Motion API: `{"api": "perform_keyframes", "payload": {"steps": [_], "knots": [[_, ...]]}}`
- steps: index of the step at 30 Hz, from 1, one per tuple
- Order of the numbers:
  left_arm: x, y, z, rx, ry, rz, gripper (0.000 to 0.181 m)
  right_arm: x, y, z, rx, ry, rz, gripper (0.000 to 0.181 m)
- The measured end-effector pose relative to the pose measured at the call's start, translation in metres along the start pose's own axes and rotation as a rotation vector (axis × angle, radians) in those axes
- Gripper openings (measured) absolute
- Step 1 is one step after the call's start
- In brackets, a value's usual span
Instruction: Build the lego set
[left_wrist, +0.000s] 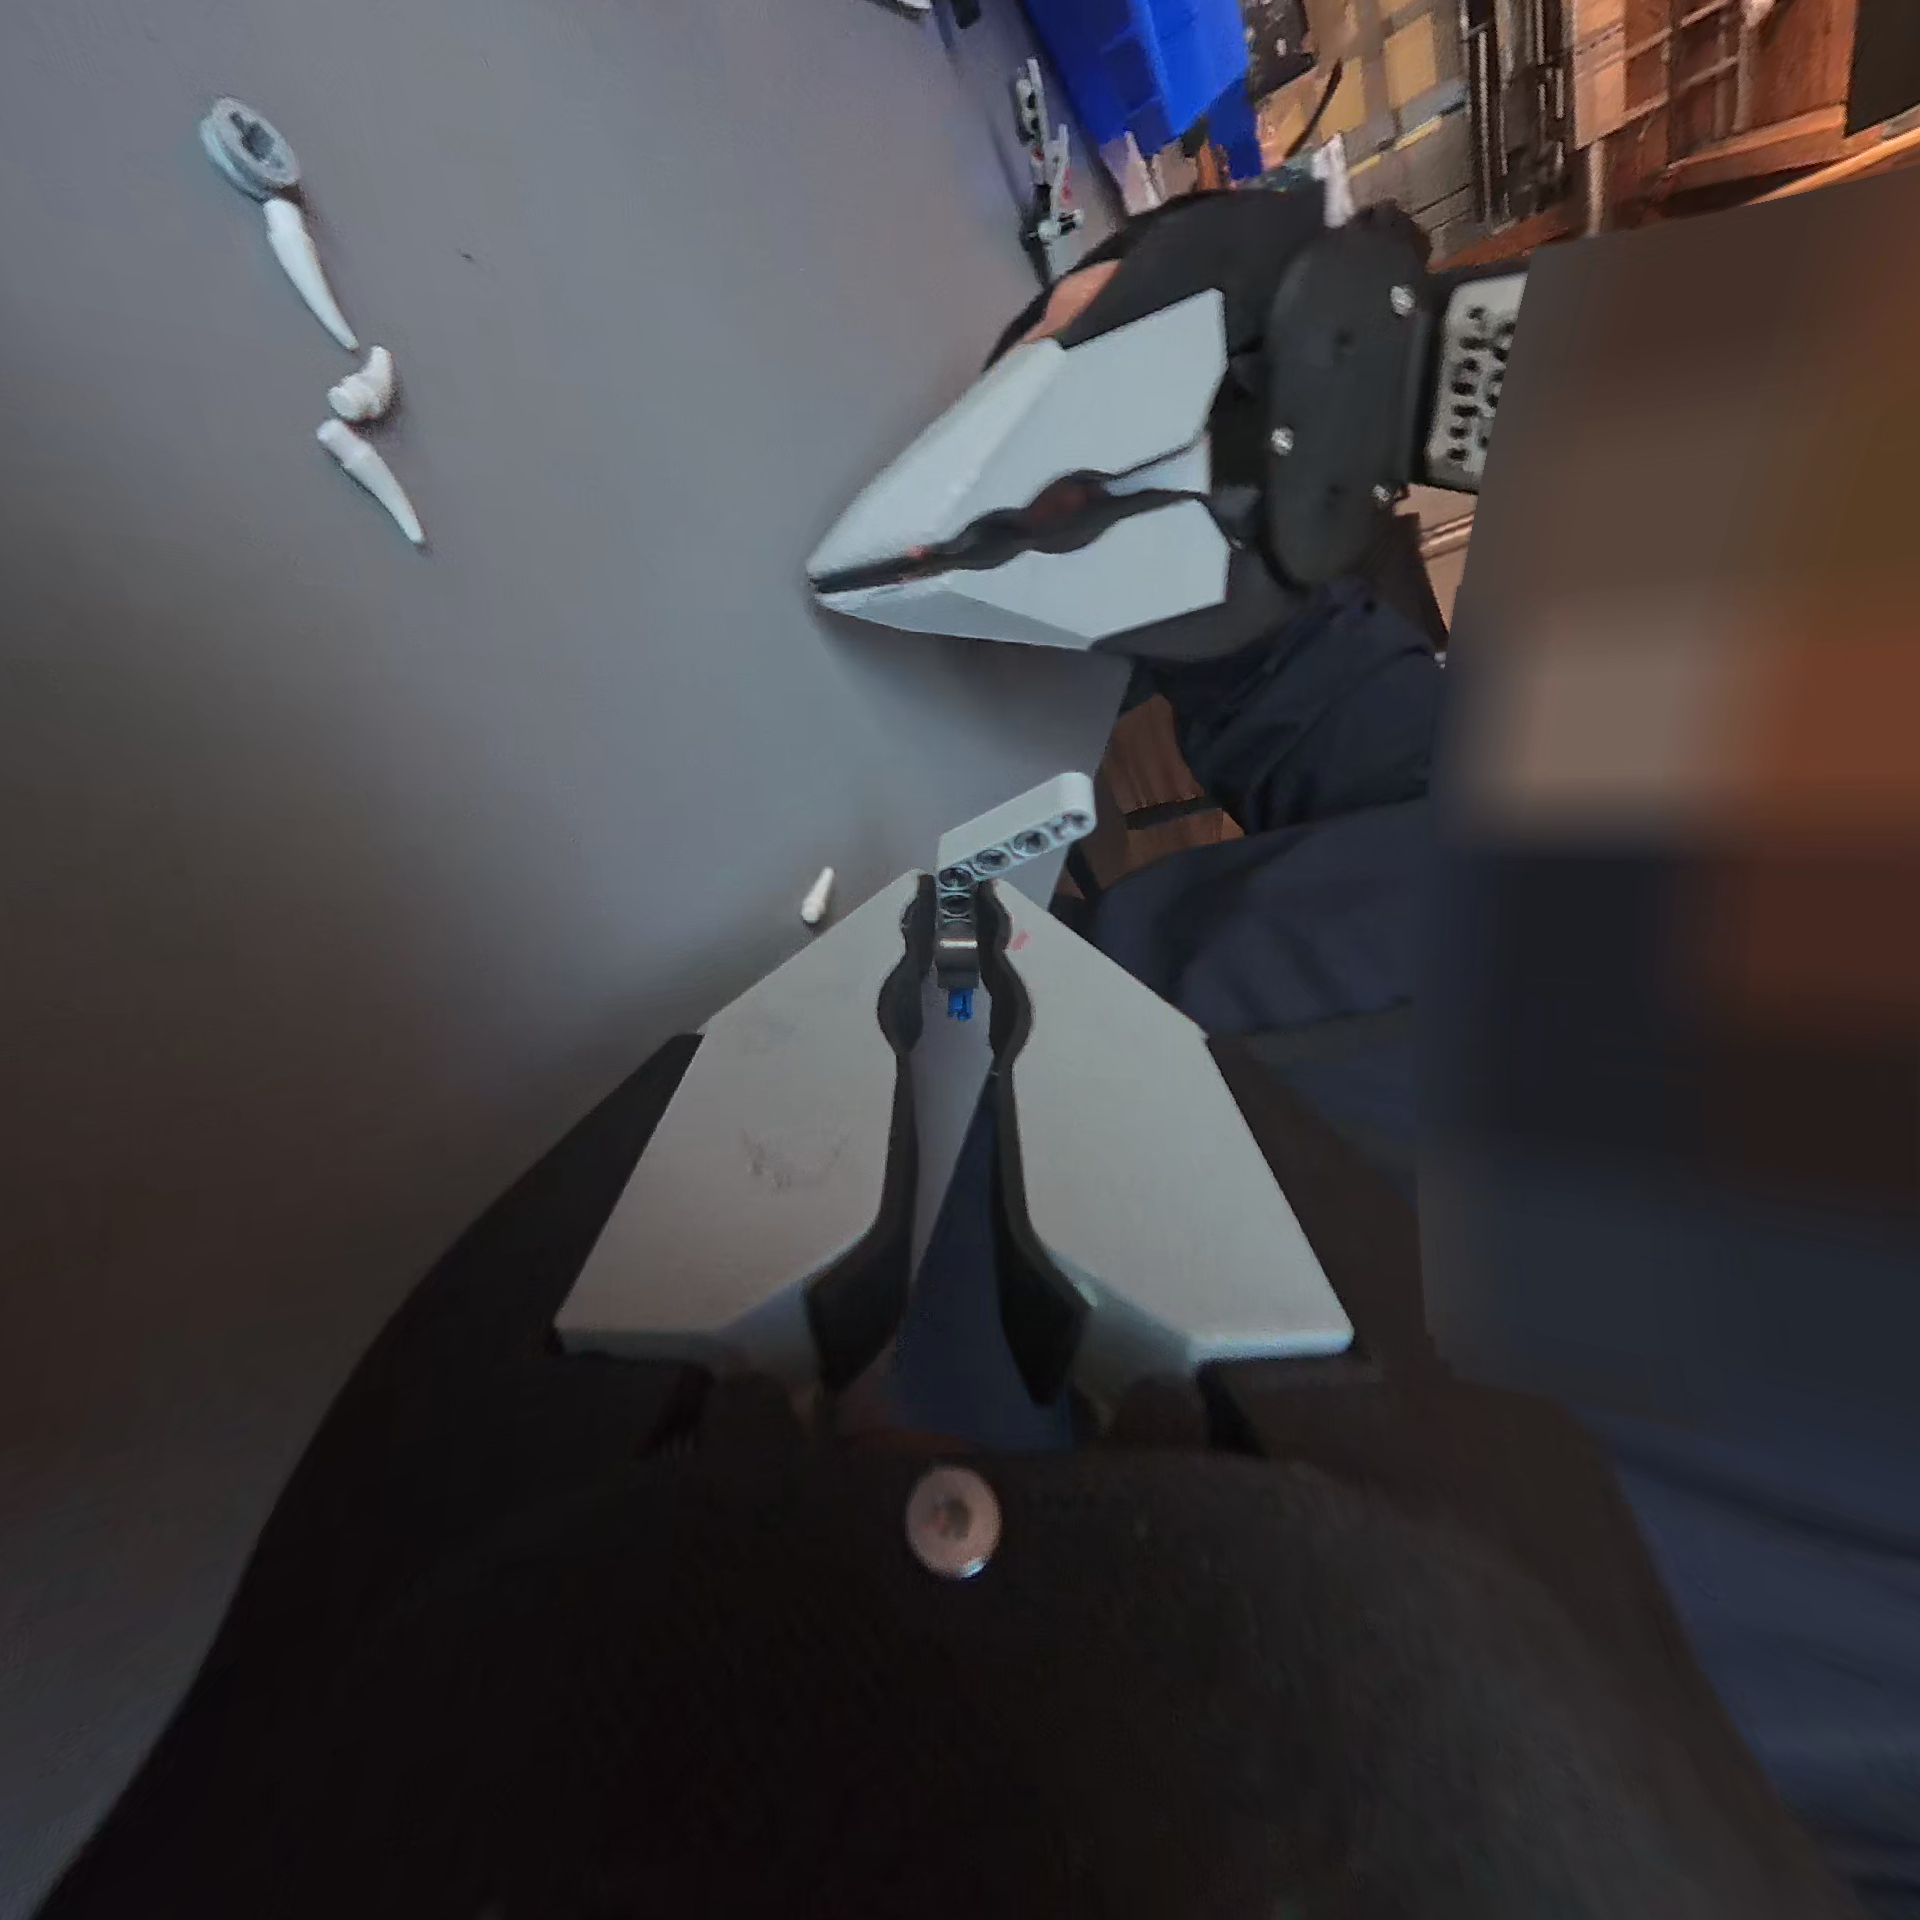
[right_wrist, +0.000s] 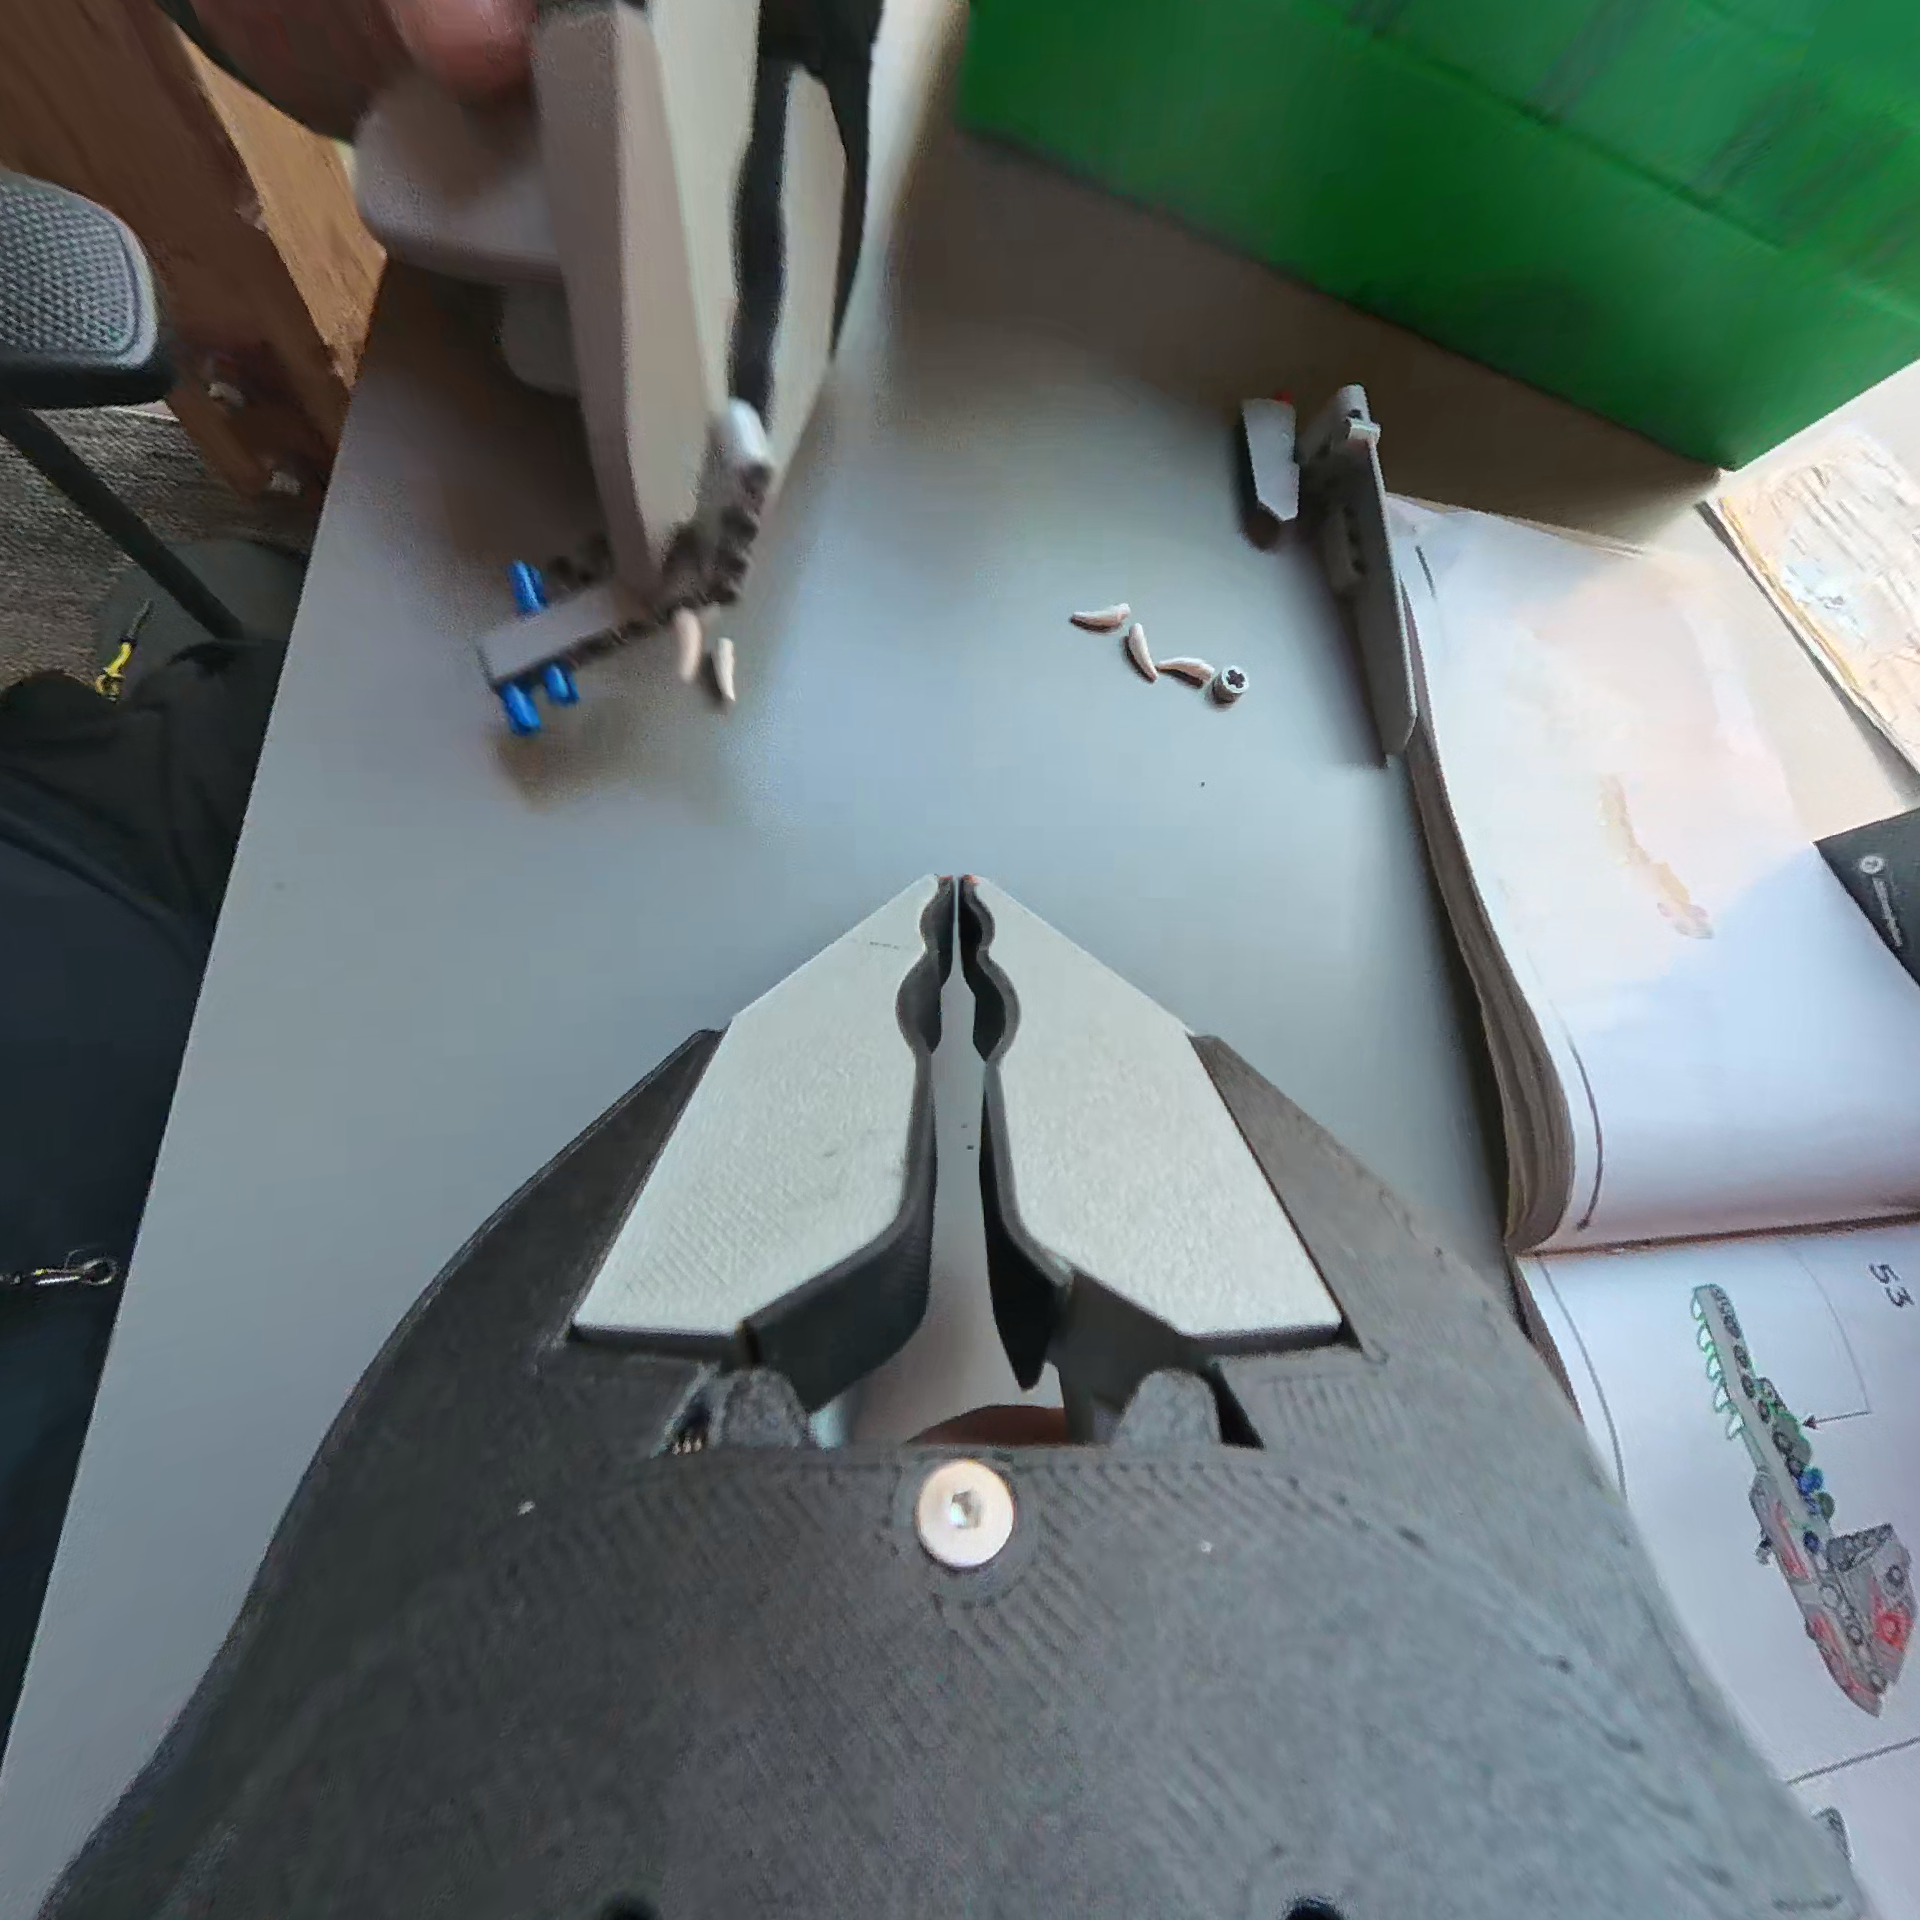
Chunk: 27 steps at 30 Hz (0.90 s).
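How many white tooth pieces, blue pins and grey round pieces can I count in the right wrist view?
white tooth pieces: 5
blue pins, in the grey beam: 3
grey round piece: 1
Total: 9

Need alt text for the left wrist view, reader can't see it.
The left hand-held gripper is shut on a grey holed lego beam with a blue pin, held above the grey table. The right hand-held gripper, shut and empty, hovers beyond; white tooth pieces lie far left.
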<state>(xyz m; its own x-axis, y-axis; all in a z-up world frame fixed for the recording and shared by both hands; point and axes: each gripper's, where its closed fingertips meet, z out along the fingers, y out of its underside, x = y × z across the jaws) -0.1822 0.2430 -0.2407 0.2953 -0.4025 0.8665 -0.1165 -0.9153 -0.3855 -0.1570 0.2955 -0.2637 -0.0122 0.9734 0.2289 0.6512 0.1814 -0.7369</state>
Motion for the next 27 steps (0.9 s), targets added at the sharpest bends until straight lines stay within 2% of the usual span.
{"api": "perform_keyframes", "payload": {"steps": [3,6,11,15,21,27], "knots": [[0.008,0.003,-0.017,0.027,0.0,0.061,0.004,-0.006,-0.006,0.0,0.024,-0.037,0.019,0.003],[-0.003,0.004,-0.029,0.057,-0.076,0.082,0.005,-0.018,-0.014,0.003,0.041,-0.087,0.016,0.004],[-0.007,0.013,-0.027,0.046,-0.077,0.082,0.005,-0.04,-0.023,0.014,0.028,-0.186,-0.08,0.008],[-0.011,0.013,-0.024,0.057,-0.073,0.08,0.005,-0.022,-0.024,0.018,0.043,-0.165,-0.097,0.013],[-0.011,0.011,-0.023,0.083,-0.084,0.111,0.005,0.025,-0.025,0.03,0.034,-0.1,-0.046,0.012],[-0.012,0.01,-0.024,0.095,-0.086,0.109,0.005,0.036,-0.029,0.052,-0.022,-0.146,-0.089,0.011]]}}
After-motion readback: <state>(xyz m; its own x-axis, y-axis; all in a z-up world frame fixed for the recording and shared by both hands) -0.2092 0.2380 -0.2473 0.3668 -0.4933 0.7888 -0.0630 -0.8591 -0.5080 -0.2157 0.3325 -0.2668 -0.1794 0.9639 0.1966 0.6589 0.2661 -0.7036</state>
